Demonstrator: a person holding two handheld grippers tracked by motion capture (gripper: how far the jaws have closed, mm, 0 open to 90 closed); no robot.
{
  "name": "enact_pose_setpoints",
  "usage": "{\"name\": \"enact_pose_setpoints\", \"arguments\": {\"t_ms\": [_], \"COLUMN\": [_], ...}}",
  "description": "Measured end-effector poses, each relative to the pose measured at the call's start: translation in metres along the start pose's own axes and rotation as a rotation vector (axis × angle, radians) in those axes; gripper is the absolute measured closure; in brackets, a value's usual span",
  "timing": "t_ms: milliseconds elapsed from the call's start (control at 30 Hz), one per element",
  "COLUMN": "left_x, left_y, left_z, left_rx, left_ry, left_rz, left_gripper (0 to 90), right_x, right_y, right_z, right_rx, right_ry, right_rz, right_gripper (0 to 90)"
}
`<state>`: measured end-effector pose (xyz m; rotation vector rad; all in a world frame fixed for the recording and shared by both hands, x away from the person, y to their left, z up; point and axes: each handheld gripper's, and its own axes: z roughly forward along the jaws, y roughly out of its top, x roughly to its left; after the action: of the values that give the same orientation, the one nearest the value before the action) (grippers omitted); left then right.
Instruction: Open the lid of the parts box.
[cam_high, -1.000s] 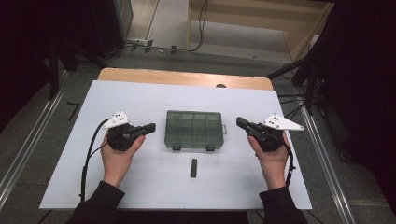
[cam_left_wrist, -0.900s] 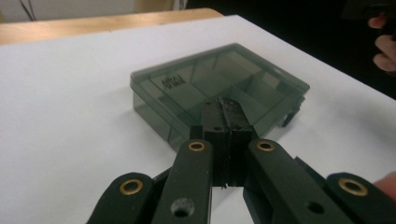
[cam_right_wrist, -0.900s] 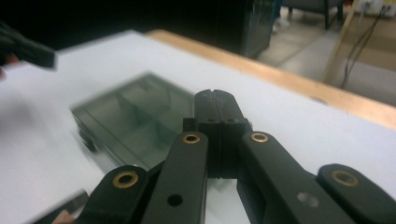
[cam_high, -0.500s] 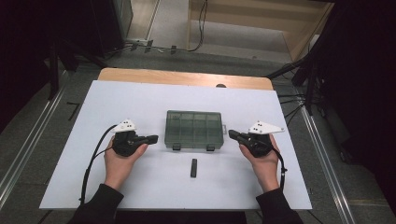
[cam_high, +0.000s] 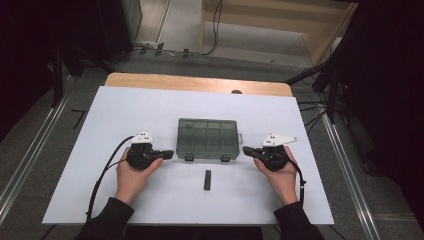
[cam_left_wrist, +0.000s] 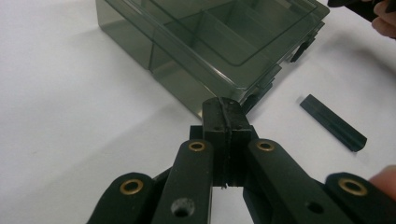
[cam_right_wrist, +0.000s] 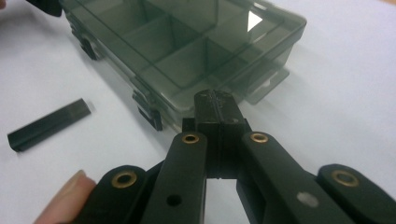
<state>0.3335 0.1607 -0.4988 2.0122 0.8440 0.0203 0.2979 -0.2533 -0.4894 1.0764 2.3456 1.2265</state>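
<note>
With both tongs pressed together and empty, left gripper (cam_high: 169, 153) and right gripper (cam_high: 247, 149) flank the closed box (cam_high: 207, 138) mid-table. Approach step; next I'd open the jaws for its latches.

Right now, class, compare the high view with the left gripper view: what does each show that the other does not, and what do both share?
High view alone: both forearms, the wooden table edge, the floor, and the left gripper from above, left of the box.

Left gripper view alone: its own shut jaws close up, with nothing between them, aimed at the box's near corner.

Both: the smoky clear compartment box with its lid closed, the small black bar, the white tabletop, and the right gripper.
</note>
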Motion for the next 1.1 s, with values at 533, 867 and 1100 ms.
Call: {"name": "enact_pose_setpoints", "arguments": {"t_ms": [533, 867, 1100], "left_x": [-0.002, -0.001, -0.001], "left_y": [0.0, -0.001, -0.001], "left_z": [0.007, 0.008, 0.009], "left_rx": [0.016, 0.019, 0.018], "left_ry": [0.034, 0.034, 0.035], "left_rz": [-0.003, 0.002, 0.006], "left_gripper": [89.4, 89.4, 89.4], "right_x": [0.001, 0.003, 0.004], "right_y": [-0.007, -0.007, -0.005], "right_z": [0.012, 0.015, 0.011], "right_rx": [0.084, 0.093, 0.05], "right_ry": [0.042, 0.041, 0.04], "right_rz": [-0.031, -0.04, -0.048], "right_gripper": [88.7, 88.7, 88.8]}}
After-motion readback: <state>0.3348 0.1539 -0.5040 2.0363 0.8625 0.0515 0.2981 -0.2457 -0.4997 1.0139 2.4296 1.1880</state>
